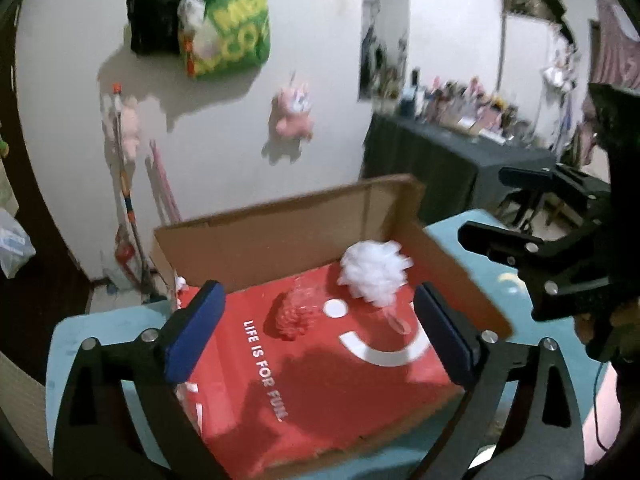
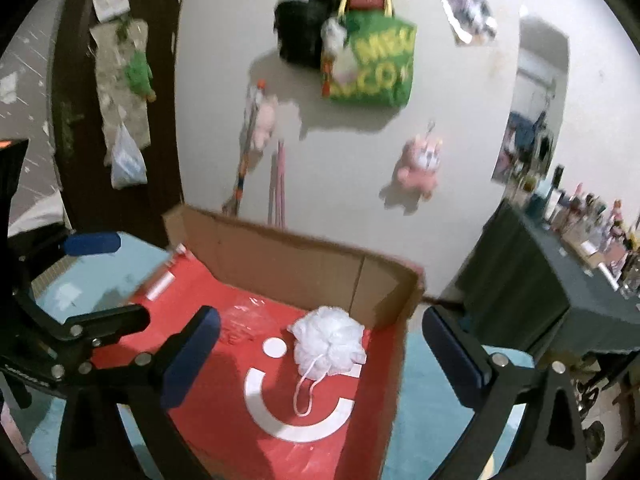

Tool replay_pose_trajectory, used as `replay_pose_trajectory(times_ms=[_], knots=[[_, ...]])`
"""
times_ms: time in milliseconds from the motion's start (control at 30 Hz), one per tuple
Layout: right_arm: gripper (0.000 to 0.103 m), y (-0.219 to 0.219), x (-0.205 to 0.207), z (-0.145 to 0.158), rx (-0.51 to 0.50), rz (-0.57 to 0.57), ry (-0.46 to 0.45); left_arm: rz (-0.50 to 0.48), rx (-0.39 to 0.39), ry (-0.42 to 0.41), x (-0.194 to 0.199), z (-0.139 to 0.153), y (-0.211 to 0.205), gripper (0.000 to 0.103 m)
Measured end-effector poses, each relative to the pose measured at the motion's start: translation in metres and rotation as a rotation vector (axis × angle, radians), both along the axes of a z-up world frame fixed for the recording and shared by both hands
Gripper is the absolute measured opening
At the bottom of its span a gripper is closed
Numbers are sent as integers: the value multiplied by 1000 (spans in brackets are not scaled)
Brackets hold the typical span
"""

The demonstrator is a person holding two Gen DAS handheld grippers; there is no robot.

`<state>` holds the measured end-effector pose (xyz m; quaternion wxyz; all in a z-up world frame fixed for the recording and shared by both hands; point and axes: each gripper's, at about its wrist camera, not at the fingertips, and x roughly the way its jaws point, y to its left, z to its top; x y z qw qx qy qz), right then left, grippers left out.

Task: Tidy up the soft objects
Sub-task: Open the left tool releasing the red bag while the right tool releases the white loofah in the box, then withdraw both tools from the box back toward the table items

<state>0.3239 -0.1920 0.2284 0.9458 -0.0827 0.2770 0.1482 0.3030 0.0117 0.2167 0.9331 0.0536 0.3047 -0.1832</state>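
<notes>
A white mesh bath pouf (image 1: pixel 374 274) with a white cord lies inside an open cardboard box with a red printed floor (image 1: pixel 320 360), near its far right corner; it also shows in the right wrist view (image 2: pixel 328 342). A clear crumpled plastic piece (image 1: pixel 298 312) lies left of it on the red floor (image 2: pixel 312 440). My left gripper (image 1: pixel 318 340) is open and empty above the box. My right gripper (image 2: pixel 320 356) is open and empty, hovering over the pouf. The right gripper shows at the right edge of the left wrist view (image 1: pixel 532 256).
The box sits on a light blue table (image 1: pixel 80 344). Behind it is a white wall with a green bag (image 1: pixel 232 28), a black bag and a pink plush toy (image 1: pixel 294 112). A dark cloth-covered table with bottles (image 1: pixel 460 148) stands at the right.
</notes>
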Motion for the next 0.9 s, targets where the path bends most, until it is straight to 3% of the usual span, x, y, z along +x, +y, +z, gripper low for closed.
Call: replay_pose_trajectory(times_ms=[233, 467, 733, 900], knots=[[103, -21, -101, 35, 82, -17, -153, 21, -42, -146, -94, 33, -3, 97], [103, -33, -197, 35, 84, -59, -298, 77, -94, -288, -188, 34, 4, 97], [103, -41, -281, 3, 134, -94, -359, 161, -85, -335, -262, 7, 7, 99], [103, -31, -310, -37, 111, -132, -367, 186, -120, -287, -289, -28, 15, 99]])
